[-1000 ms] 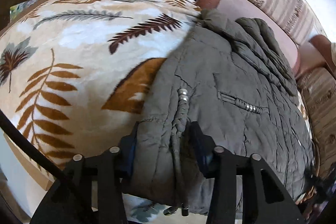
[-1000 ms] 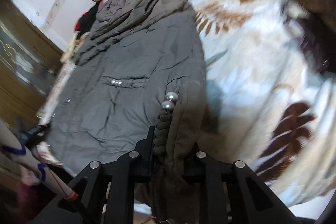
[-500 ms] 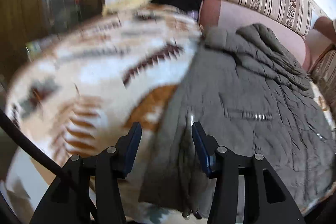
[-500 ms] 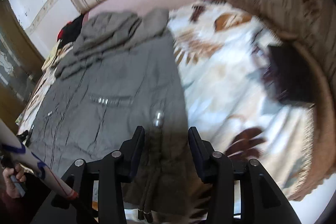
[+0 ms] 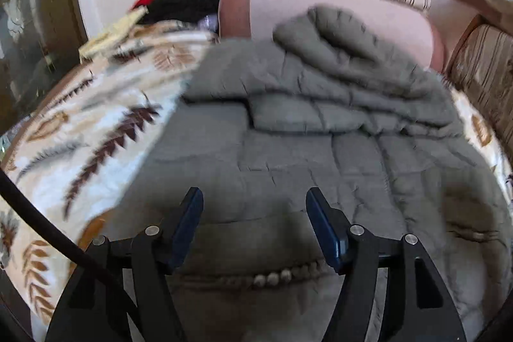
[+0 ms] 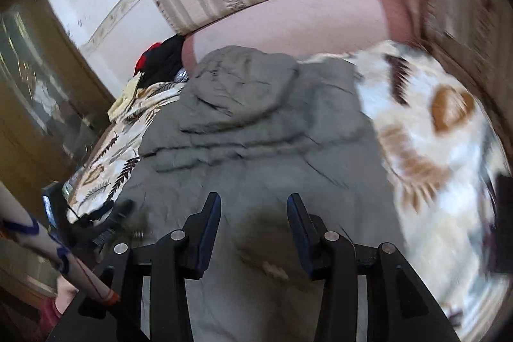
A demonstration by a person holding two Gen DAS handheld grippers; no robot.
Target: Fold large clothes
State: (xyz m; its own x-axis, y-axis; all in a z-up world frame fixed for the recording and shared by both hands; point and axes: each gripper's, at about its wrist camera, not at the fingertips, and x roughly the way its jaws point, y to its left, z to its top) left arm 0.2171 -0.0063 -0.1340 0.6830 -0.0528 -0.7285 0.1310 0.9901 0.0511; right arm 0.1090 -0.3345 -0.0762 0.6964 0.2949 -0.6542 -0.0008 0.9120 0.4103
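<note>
Left wrist: left hand-held gripper (image 5: pixel 253 226) has let go of the jacket's edge, jaws opening, nothing pinched. Grey quilted jacket (image 5: pixel 320 149) now lies flat on the leaf-print blanket (image 5: pixel 96 133), beaded cord (image 5: pixel 275 278) below the fingers.

Right wrist: right hand-held gripper (image 6: pixel 253 229) also released, spread and empty (image blurred). Hem fold looks laid; next grip pending.
</note>
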